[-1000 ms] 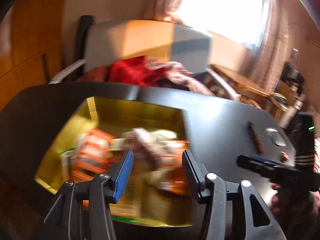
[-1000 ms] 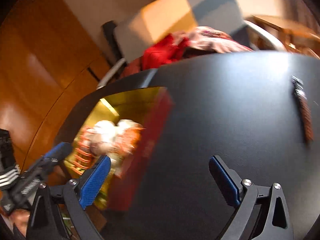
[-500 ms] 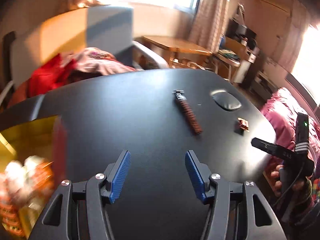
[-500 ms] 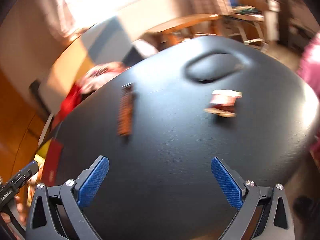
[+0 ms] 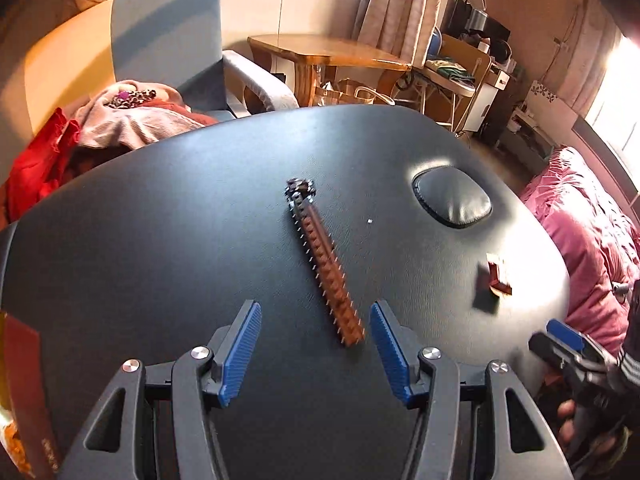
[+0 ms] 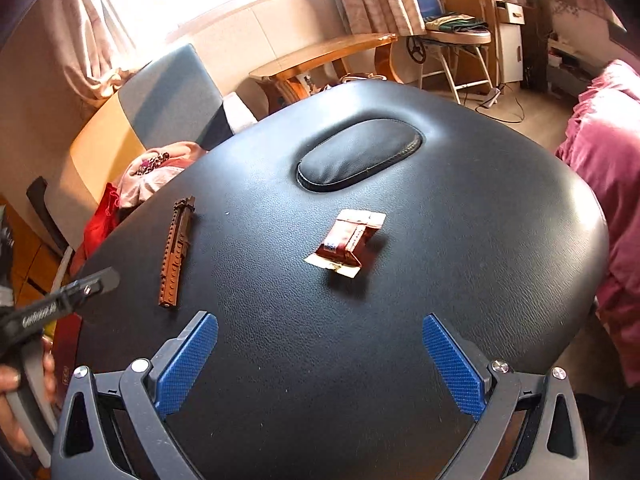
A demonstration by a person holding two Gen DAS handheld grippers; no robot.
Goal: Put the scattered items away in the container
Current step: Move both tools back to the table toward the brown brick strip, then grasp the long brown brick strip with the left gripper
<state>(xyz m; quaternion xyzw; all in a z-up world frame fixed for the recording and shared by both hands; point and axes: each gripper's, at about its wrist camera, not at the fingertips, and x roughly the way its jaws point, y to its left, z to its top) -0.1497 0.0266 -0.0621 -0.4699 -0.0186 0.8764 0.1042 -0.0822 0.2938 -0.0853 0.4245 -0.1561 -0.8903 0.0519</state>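
A long brown studded strip (image 5: pixel 323 260) lies on the black padded table (image 5: pixel 160 240); its near end lies between my open left gripper (image 5: pixel 314 350) fingers, a little ahead of them. It also shows in the right wrist view (image 6: pixel 175 254). A small red wrapped packet (image 6: pixel 347 243) lies mid-table ahead of my open, empty right gripper (image 6: pixel 320 364); it also shows in the left wrist view (image 5: pixel 496 276). The container's red edge (image 5: pixel 24 392) shows at the far left.
An oval padded inset (image 6: pixel 360 154) sits in the table's far end. An armchair with clothes (image 5: pixel 120 120) stands behind the table. A pink bedspread (image 6: pixel 600 152) lies to the right. A wooden table (image 5: pixel 332 52) and chairs stand beyond.
Both grippers have swung right, away from the container of snacks, toward the table's far end. The strip and the red packet now lie closer in front of them.
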